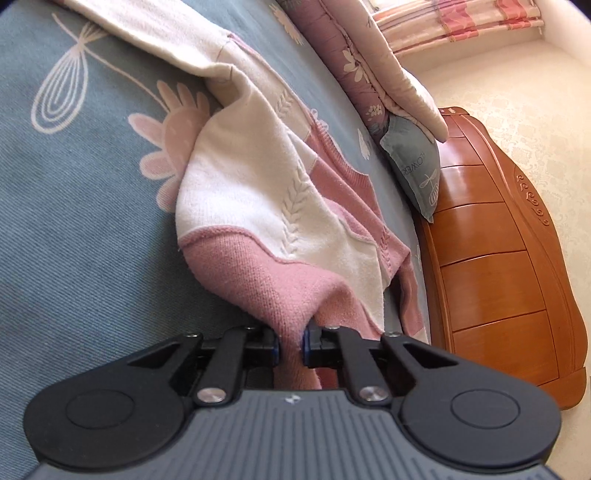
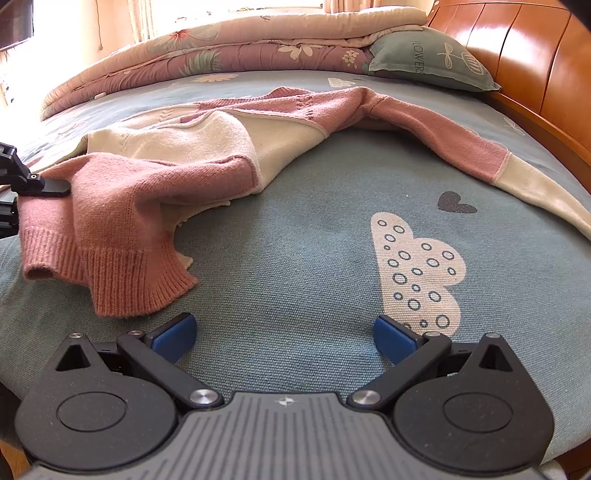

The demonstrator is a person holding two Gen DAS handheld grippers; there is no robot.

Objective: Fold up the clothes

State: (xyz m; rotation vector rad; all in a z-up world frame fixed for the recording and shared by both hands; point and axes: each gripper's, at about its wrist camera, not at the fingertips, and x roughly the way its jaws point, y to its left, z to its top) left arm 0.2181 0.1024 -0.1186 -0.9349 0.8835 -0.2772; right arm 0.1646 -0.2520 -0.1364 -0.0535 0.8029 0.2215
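Sweater (image 1: pixel 280 206), pink and cream knit, spread crumpled across blue-grey bedspread (image 1: pixel 74 258); in left wrist view upper part cut off at top edge of frame. Left gripper (image 1: pixel 291 345) clamped tight on a fold of pink knit, fabric pinched between blue-edged pads and trailing down behind black linkage, so exact part of garment held hard to make out; ribbed hem hanging just beside that spot in right wrist view. Same gripper seen from right wrist view only as black tip (image 2: pixel 33 181) at left border, rest cut off, touching pink fabric there. Right gripper (image 2: pixel 284 339) with blue pads (image 2: pixel 175 334) spread wide, nothing between them, poised over bare bedspread near cream spotted print (image 2: pixel 417 266) and small dark heart (image 2: pixel 454 203). One sleeve (image 2: pixel 461 147) stretched toward right, pink then cream, cuff end lost past frame edge. Other sleeve not clearly separable from bunched body of garment. Folded quilt (image 2: pixel 221 48), pink floral, stacked at far side of bed, far edge washed out by window glare. Grey-green pillow (image 2: pixel 432 59) leaning against wooden headboard (image 2: pixel 517 51), partly tucked under quilt; printed word legible as "FLOWERS" in right wrist view, last letter hidden by a fold in left wrist view, with dragonfly motif beside it. Small white emblem on each gripper body, too small to read. Striped pink curtain (image 1: pixel 461 22) at top of left wrist view, mostly cropped. Dark object at upper left corner of right wrist view, unidentifiable.
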